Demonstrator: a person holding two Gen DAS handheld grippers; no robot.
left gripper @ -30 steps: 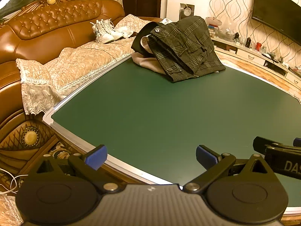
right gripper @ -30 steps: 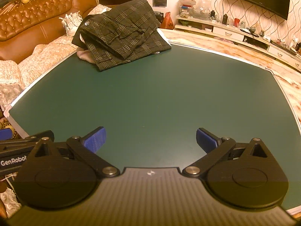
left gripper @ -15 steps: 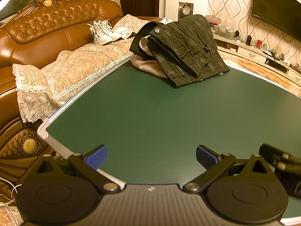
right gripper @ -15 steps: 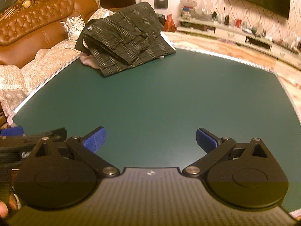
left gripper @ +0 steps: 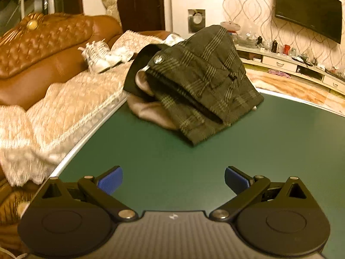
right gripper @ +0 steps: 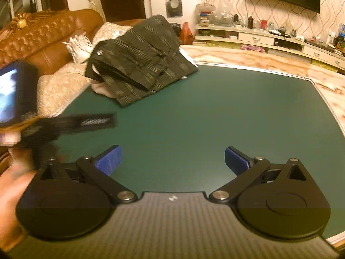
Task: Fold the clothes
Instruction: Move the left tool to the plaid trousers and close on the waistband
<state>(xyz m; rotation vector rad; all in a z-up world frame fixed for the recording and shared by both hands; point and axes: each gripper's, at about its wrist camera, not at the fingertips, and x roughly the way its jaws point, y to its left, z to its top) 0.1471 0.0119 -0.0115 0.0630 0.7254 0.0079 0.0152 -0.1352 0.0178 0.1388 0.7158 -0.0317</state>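
Clothes [left gripper: 194, 90] lie in a heap at the far left corner of the green table [left gripper: 269, 151], ahead of both hand-held grippers and well apart from them. On top is a dark plaid garment [right gripper: 142, 64], loosely doubled over with a metal button showing near its upper left edge, and under it a pale beige piece [left gripper: 148, 110] spills toward the table's left rim. The left hand-held gripper [left gripper: 173, 180] hangs low over the near part of the table, its 2 blue-padded fingers [left gripper: 111, 180] spread wide with only green surface between them. The right hand-held gripper [right gripper: 172, 159] is likewise spread wide and holds nothing, its blue pads [right gripper: 236, 159] over bare table. From the right wrist view, the left unit appears as a blurred black bar to the left and slightly ahead of the right hand-held gripper, with a small lit screen [right gripper: 8, 95] on it and a blurred hand [right gripper: 13, 185] at the frame's left edge. Beyond the table's left rim, off to the left of both hand-held grippers, stands a brown tufted leather sofa [left gripper: 49, 49] draped in a cream lace cover [left gripper: 64, 112], with white sneakers [left gripper: 98, 57] on the seat. Far ahead to the right, a low TV stand [right gripper: 269, 38] crowded with small bottles runs along the patterned wall under a wall-mounted television [left gripper: 308, 6].
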